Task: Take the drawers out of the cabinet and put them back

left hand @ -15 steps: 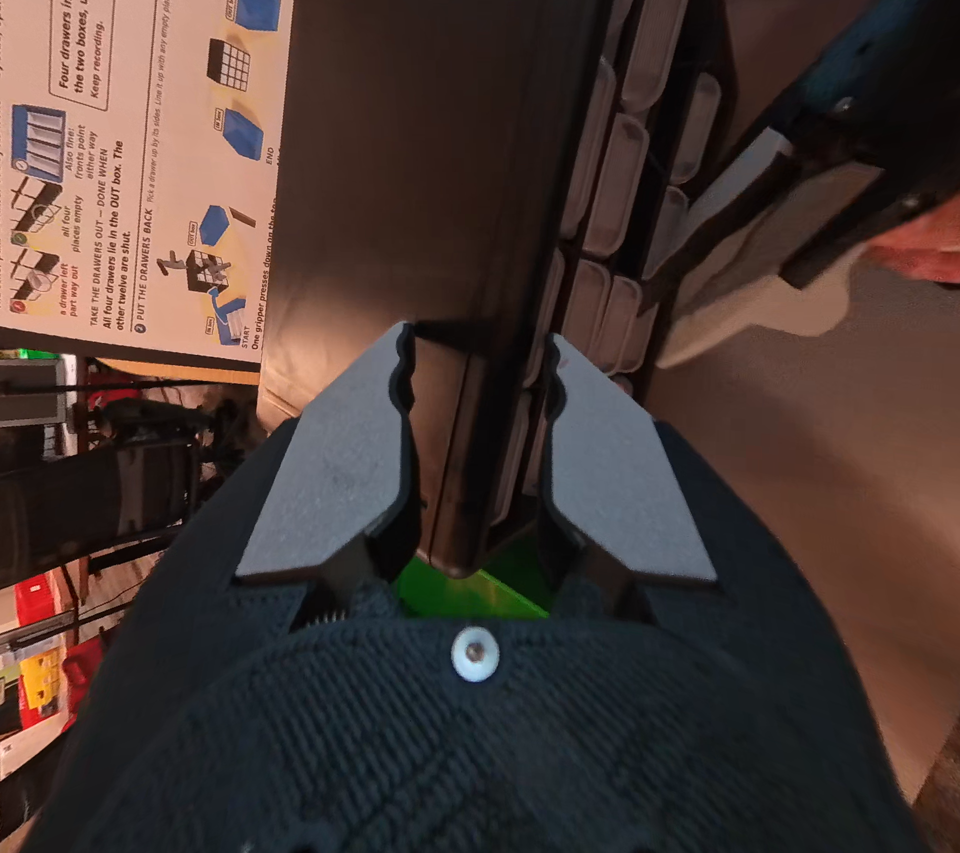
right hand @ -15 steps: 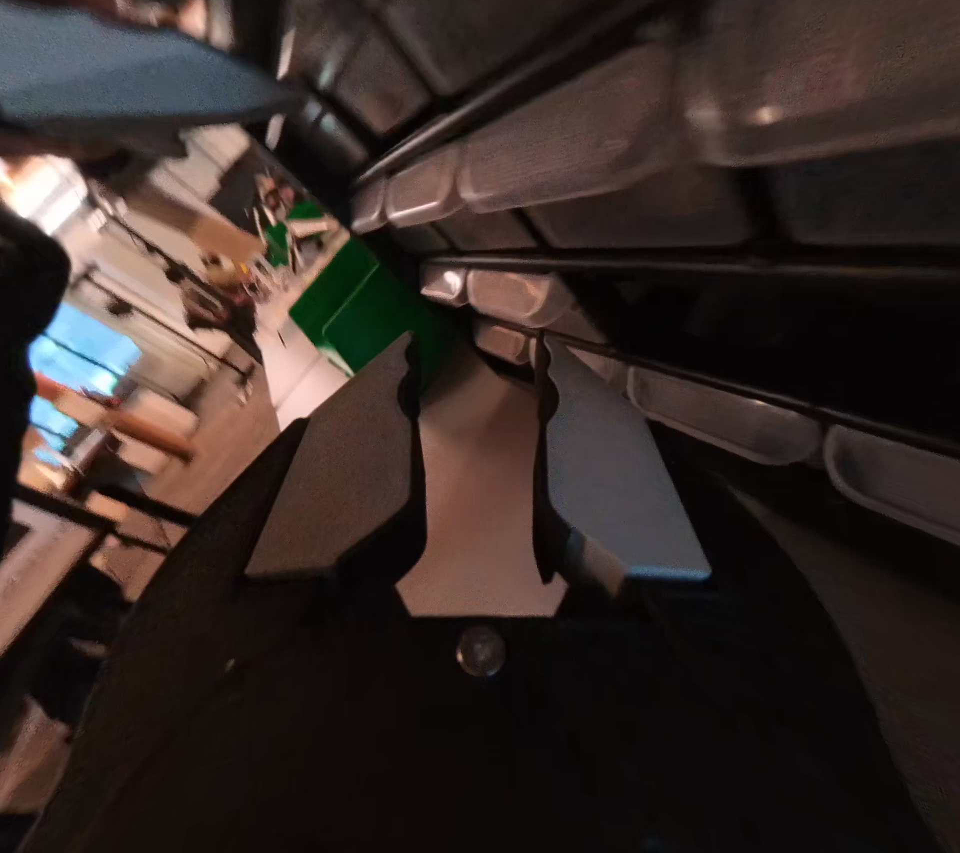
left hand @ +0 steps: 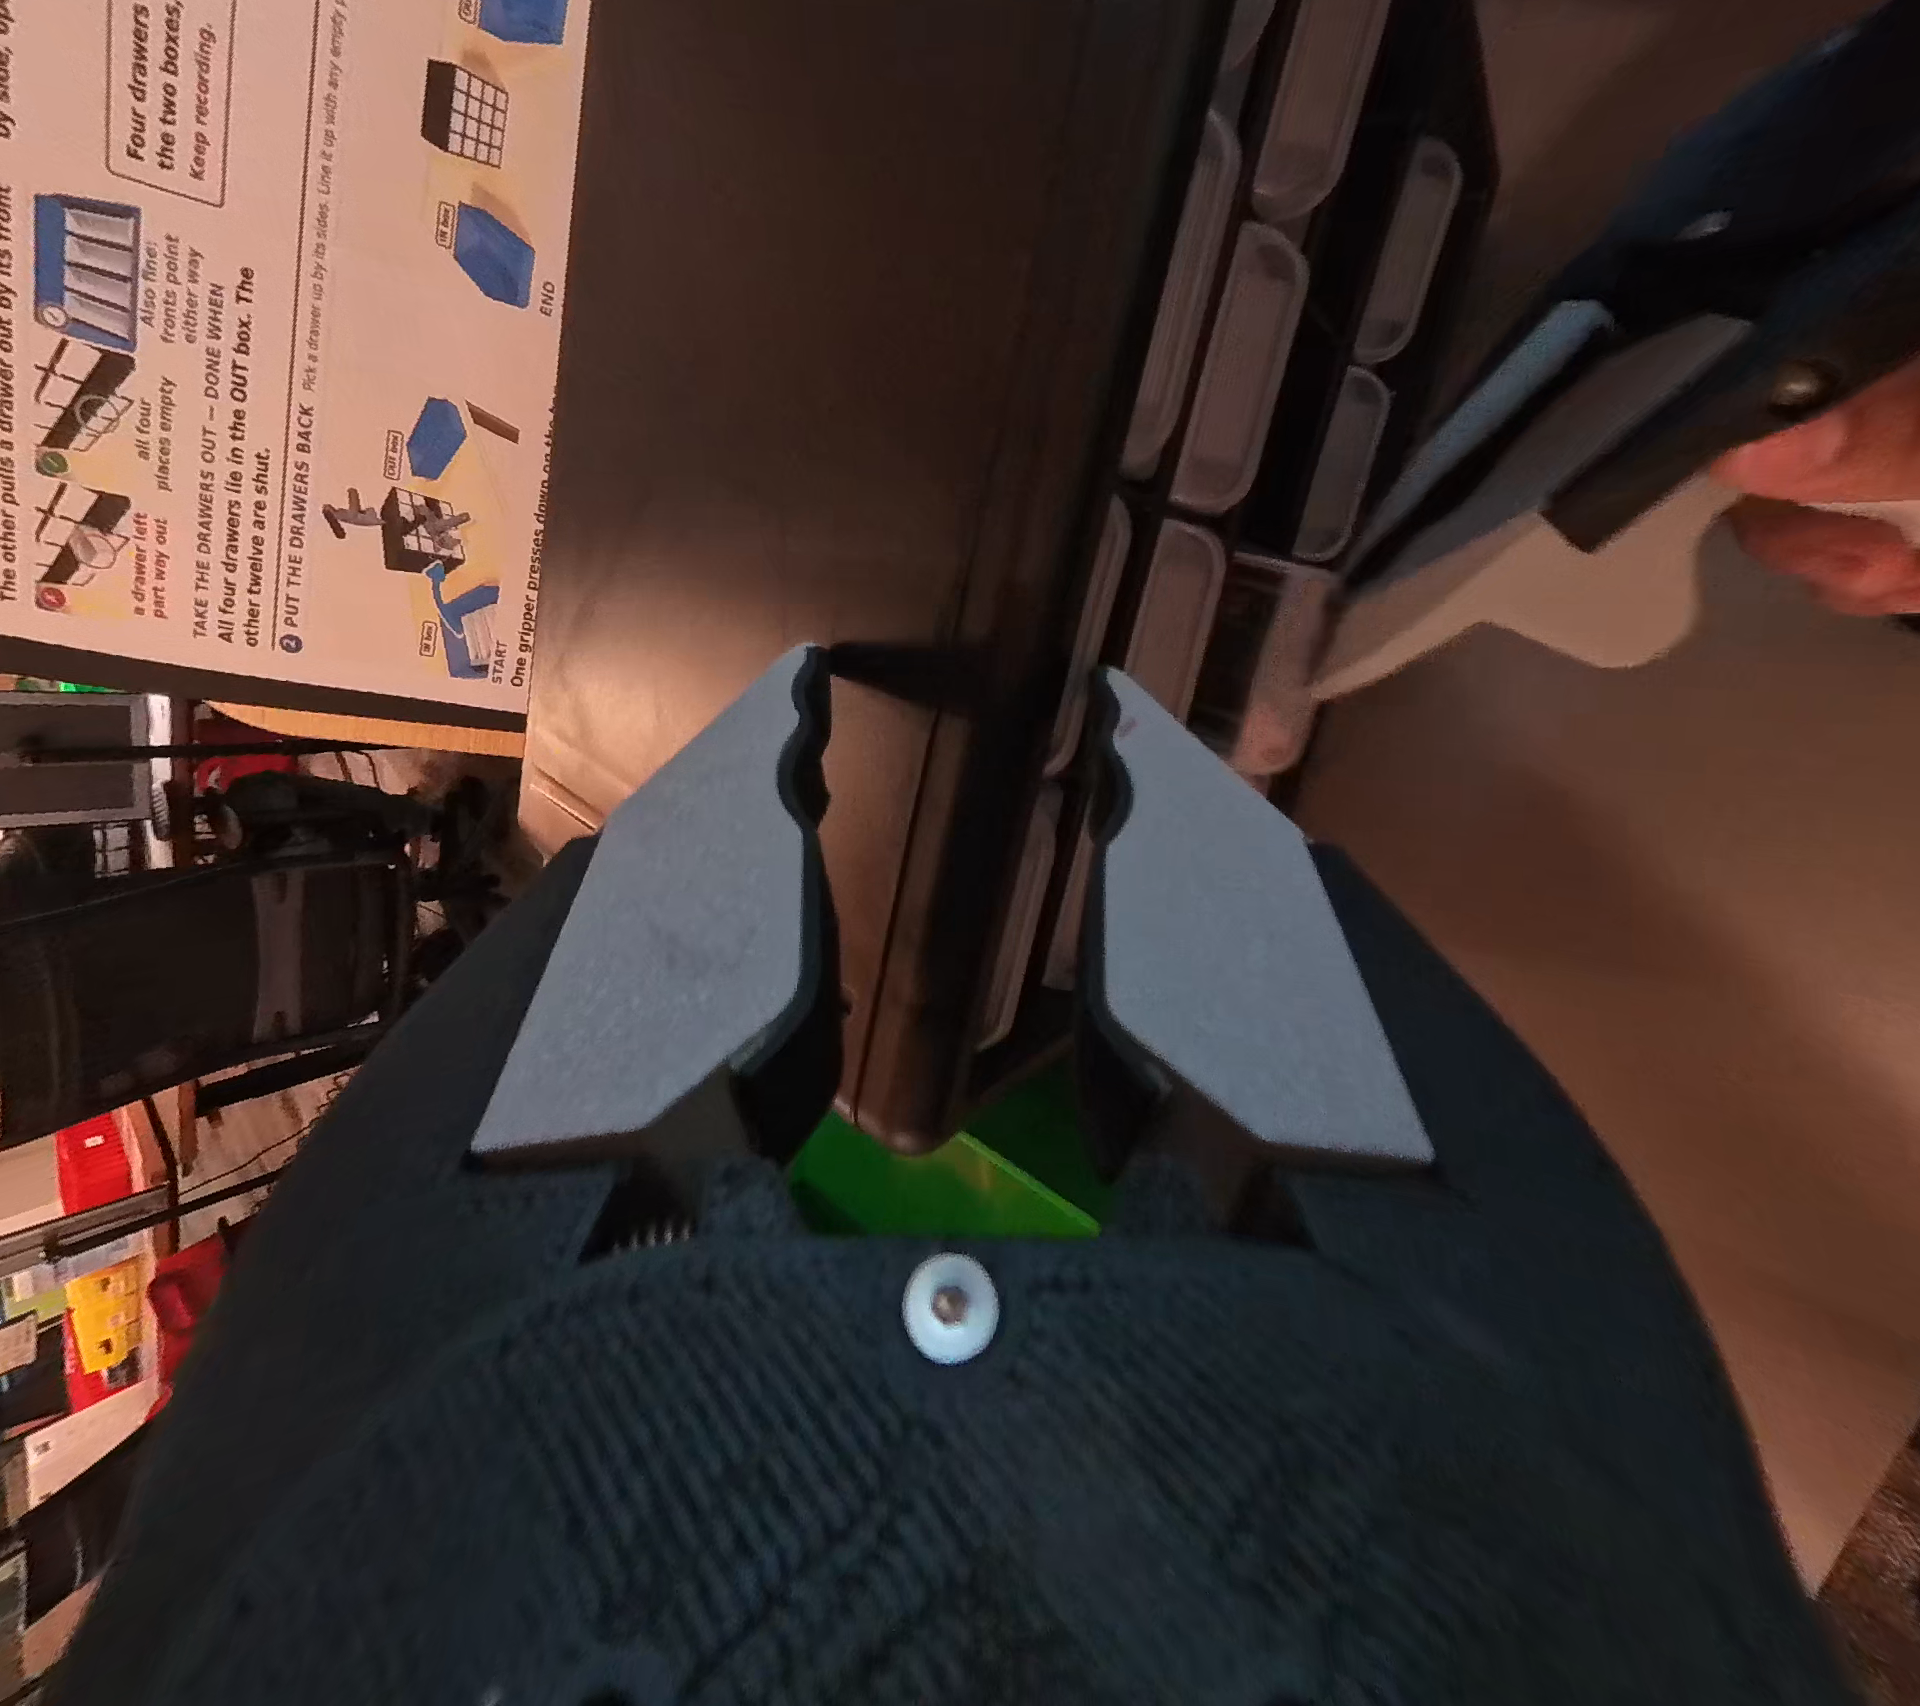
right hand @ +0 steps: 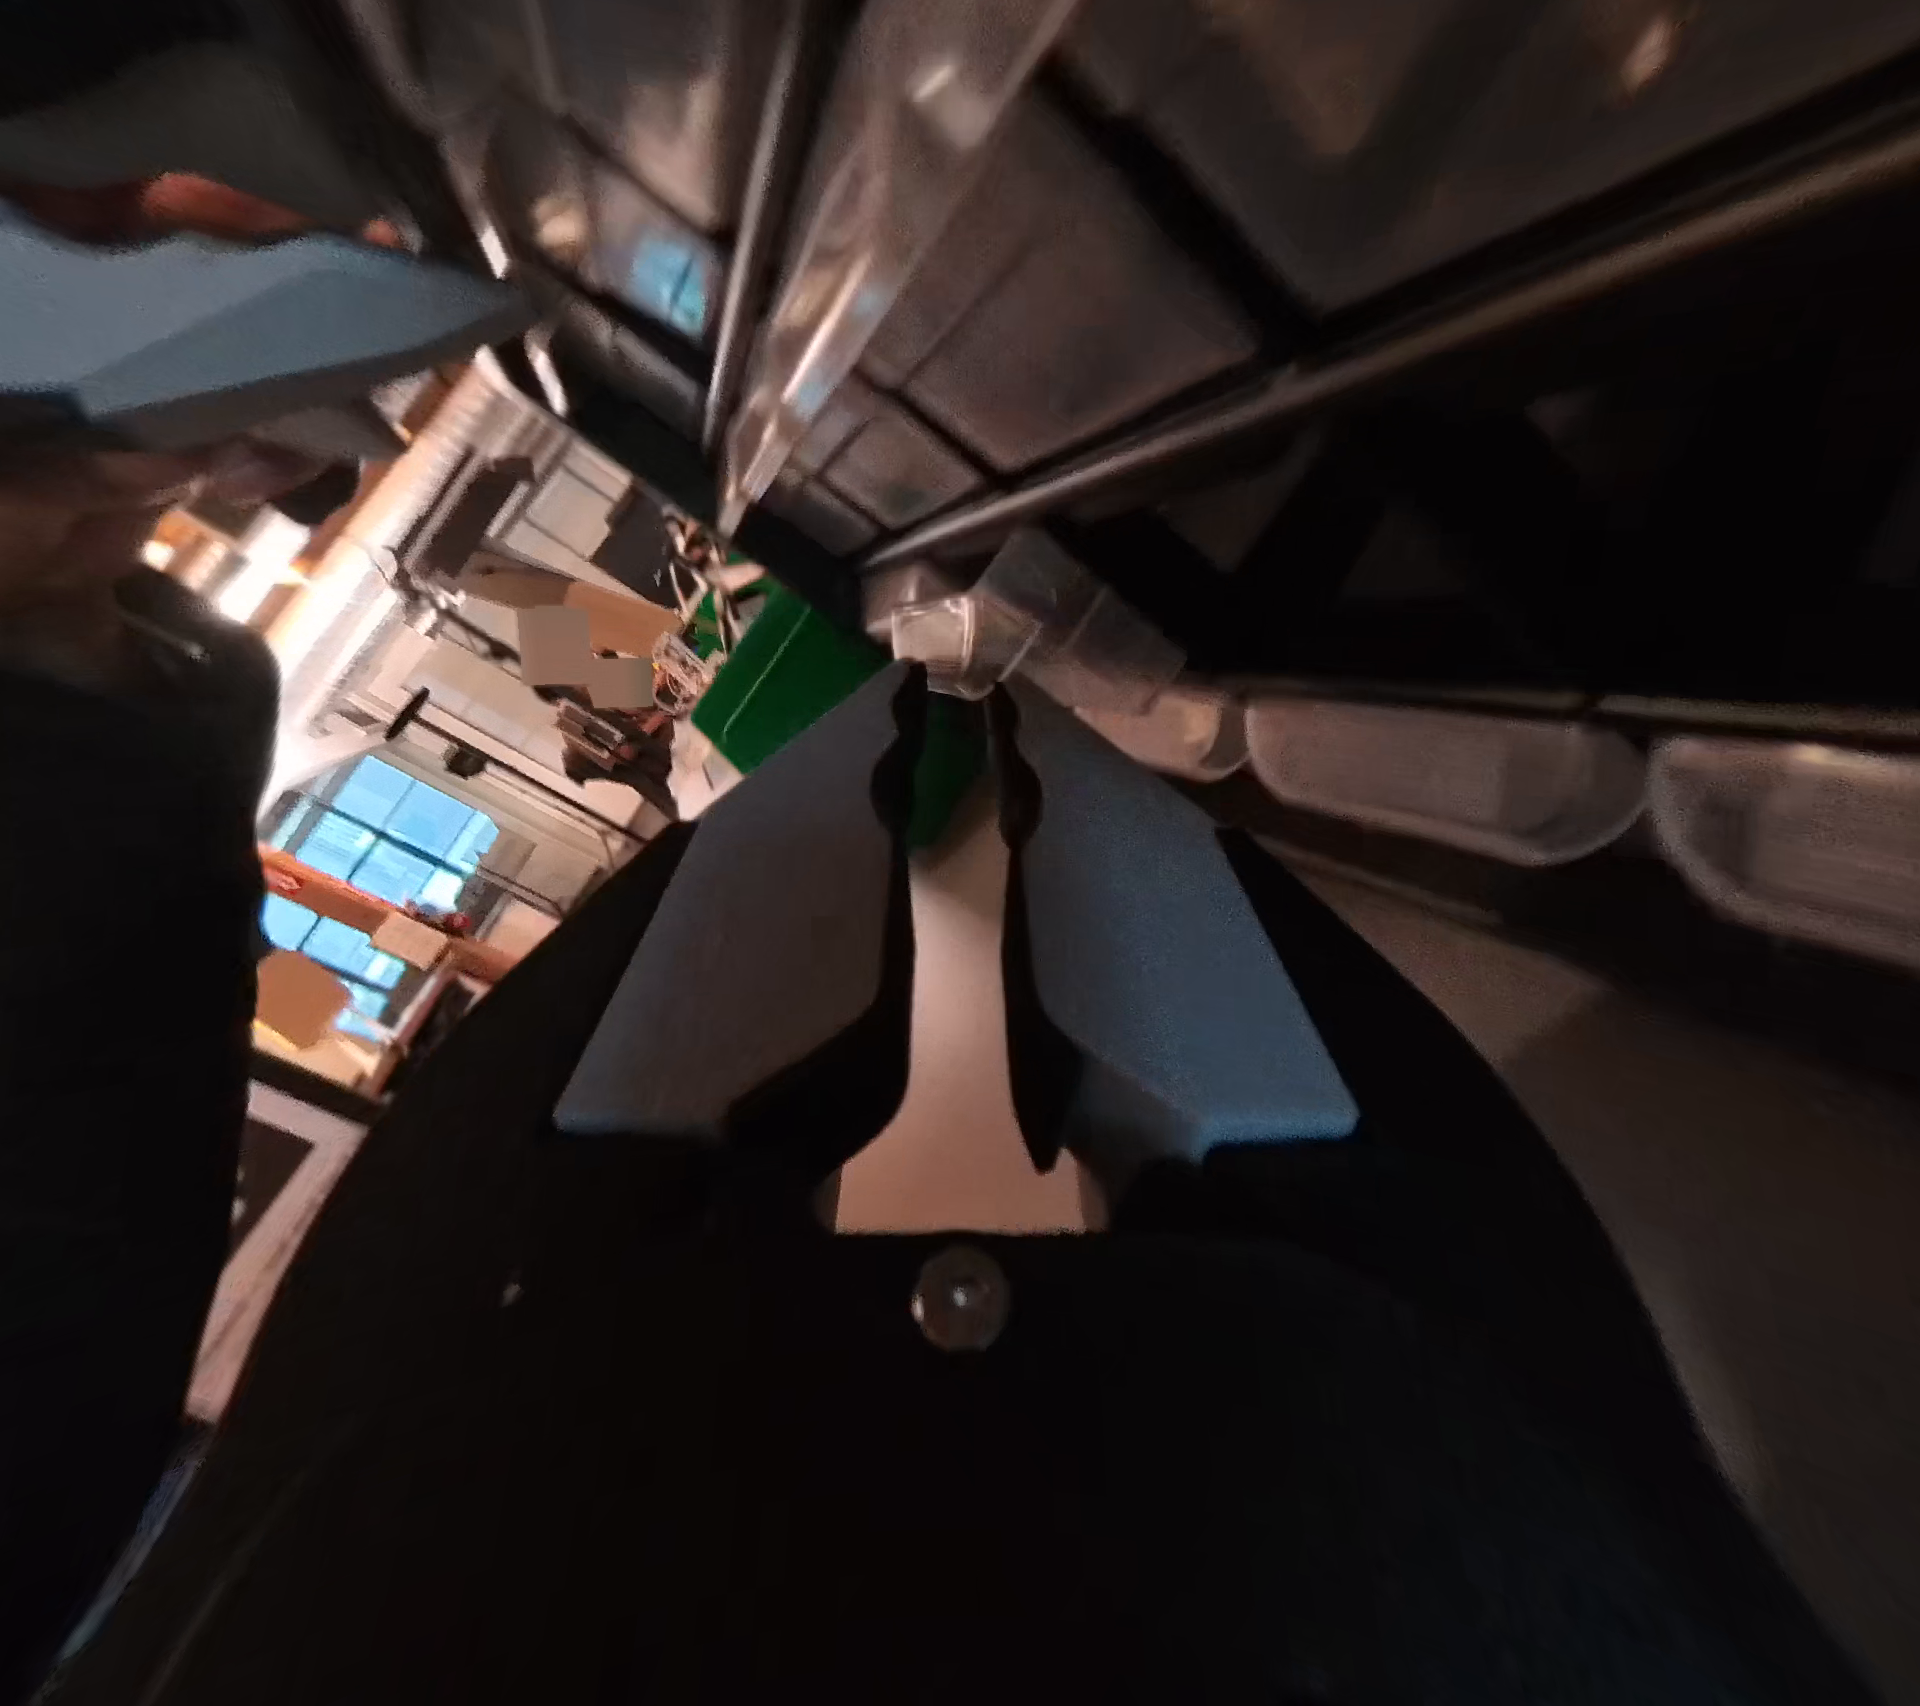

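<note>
The black cabinet [left hand: 831, 254] with clear drawers [left hand: 1247, 347] fills the left wrist view. My left gripper [left hand: 956, 700] is open and straddles the cabinet's top front edge, one finger over the top and one over the front. My right gripper [right hand: 954, 680] has its fingers nearly closed on the clear handle of a bottom-row drawer [right hand: 940, 622]. In the left wrist view that drawer [left hand: 1262, 680] sticks out a little, with the right gripper's fingers [left hand: 1455, 461] at its front. Dark open slots [right hand: 1610, 513] show in the cabinet [right hand: 1143, 306].
A printed instruction sheet [left hand: 260, 254] lies behind the cabinet. A green box [left hand: 935, 1178] stands beyond it and also shows in the right wrist view [right hand: 779, 680]. The tan table [left hand: 1558, 929] lies in front of the drawers. A hand [left hand: 1829, 534] holds the right gripper.
My right gripper's fingers have closed in from a wide gap and moved up to the drawer handle. My left gripper has stayed on the cabinet.
</note>
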